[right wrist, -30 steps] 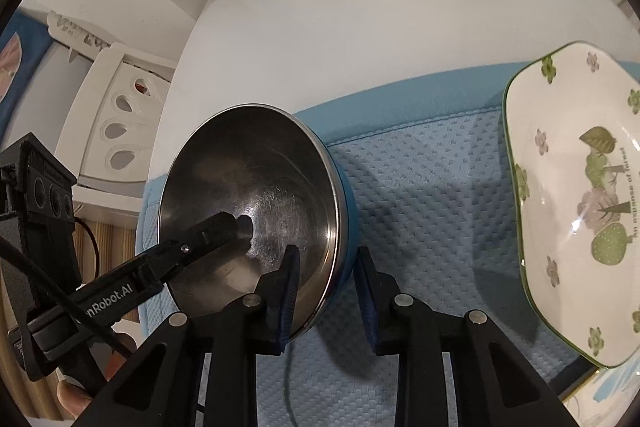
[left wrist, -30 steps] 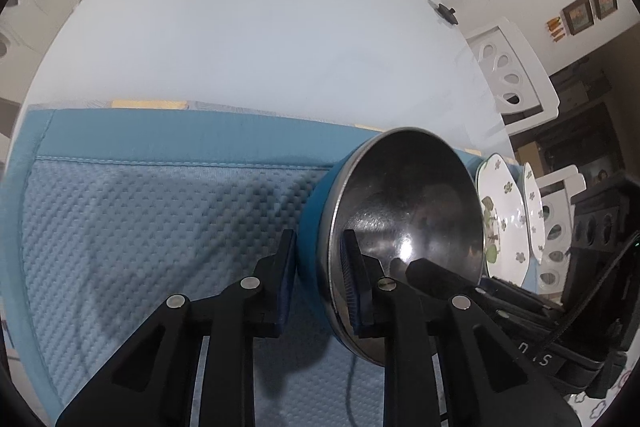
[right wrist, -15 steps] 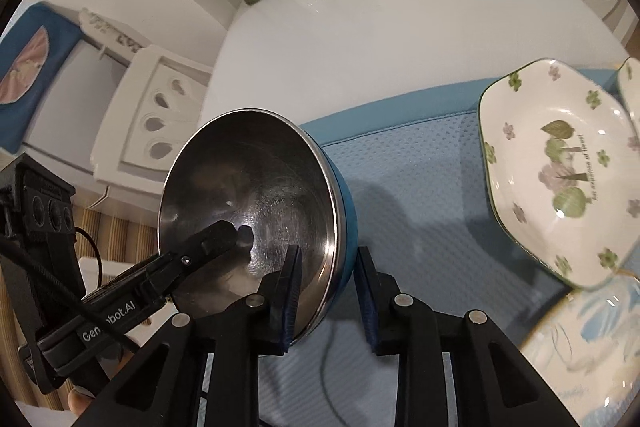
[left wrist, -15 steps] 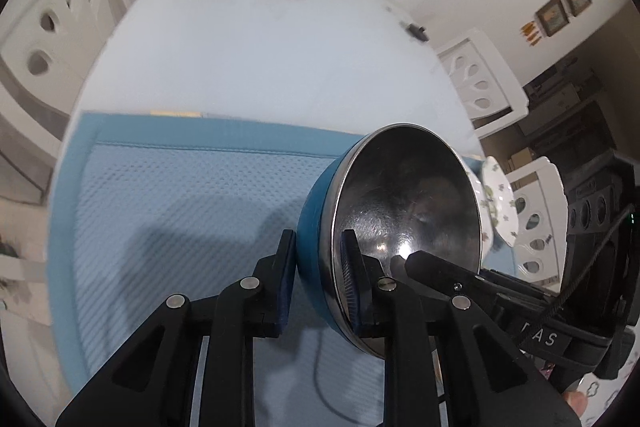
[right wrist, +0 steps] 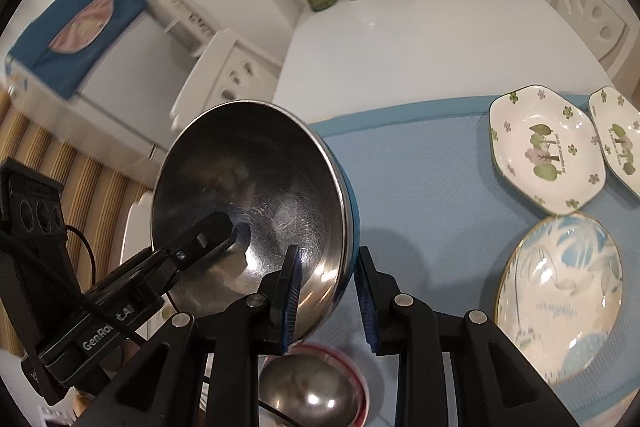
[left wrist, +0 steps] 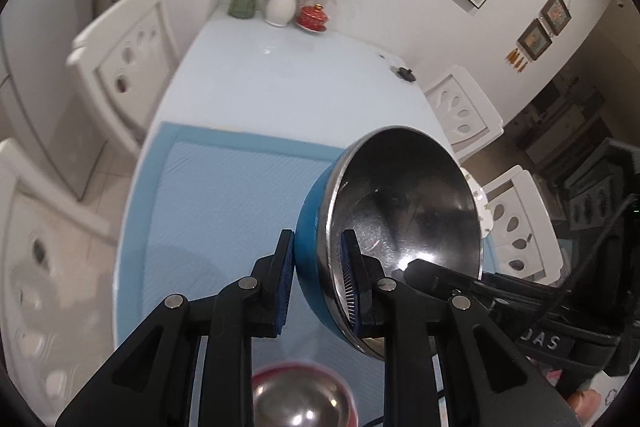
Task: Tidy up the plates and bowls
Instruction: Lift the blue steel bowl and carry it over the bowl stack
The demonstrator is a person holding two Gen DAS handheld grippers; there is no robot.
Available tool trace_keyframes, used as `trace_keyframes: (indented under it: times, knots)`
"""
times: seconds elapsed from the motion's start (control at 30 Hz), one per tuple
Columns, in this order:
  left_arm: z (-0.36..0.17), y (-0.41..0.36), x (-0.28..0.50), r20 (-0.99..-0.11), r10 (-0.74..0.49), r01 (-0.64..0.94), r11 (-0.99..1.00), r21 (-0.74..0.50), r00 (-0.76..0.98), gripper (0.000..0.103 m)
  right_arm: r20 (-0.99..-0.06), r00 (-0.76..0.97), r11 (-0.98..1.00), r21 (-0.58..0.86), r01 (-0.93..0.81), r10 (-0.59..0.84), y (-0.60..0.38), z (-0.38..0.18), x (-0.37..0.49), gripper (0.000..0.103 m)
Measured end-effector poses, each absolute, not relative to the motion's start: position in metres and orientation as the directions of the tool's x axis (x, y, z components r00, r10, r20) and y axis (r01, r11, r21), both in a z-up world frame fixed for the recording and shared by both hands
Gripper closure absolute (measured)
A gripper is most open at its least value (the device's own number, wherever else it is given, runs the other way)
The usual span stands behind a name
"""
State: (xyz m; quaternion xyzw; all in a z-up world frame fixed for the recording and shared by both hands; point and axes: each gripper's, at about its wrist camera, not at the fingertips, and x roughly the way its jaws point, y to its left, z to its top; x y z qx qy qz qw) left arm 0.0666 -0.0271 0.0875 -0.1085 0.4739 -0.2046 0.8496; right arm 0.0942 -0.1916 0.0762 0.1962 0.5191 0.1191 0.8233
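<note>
Both grippers pinch the same blue bowl [left wrist: 400, 219], each on an opposite part of its rim. In the left wrist view the left gripper [left wrist: 316, 279] has one pad on the blue outer wall and one on the steel inside, and the right gripper's finger reaches into the bowl from the lower right of the frame. In the right wrist view the right gripper [right wrist: 328, 291] clamps the rim the same way, with the left gripper entering from the lower left.

Beneath lies the surface [left wrist: 280, 75], white, carrying a blue mat [right wrist: 432, 179]. The bowl hangs tilted on edge, well above the mat, its mouth turned sideways.

The relation that matters is straight down: a red bowl [right wrist: 316, 391] sits at the bottom centre of both views, directly under the grippers and mouth up. Nesting the blue bowl into it would probably need the blue bowl levelled first.

At the right of the right wrist view lie a leaf plate [right wrist: 560, 291] and two tree plates [right wrist: 544, 151], well apart from the bowls.
</note>
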Motion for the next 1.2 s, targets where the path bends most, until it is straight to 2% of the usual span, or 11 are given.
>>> trace_keyframes:
  times: [0.17, 0.43, 1.2]
  knots:
    - [0.083, -0.010, 0.034, -0.774, -0.421, 0.197, 0.907, -0.372, 0.473, 0.084, -0.829, 0.404, 0.912, 0.407, -0.038, 0.387, -0.166, 0.079, 0.056, 0.076]
    - [0.061, 0.009, -0.004, -0.791, -0.423, 0.131, 0.903, -0.410, 0.442, 0.084, -0.864, 0.301, 0.912, 0.405, -0.059, 0.403, -0.155, 0.052, 0.022, 0.076]
    - [-0.002, 0.015, -0.040, -0.851, -0.427, 0.083, 0.902, -0.423, 0.305, 0.084, -0.919, 0.145, 0.930, 0.366, -0.025, 0.366, -0.150, -0.001, -0.007, 0.076]
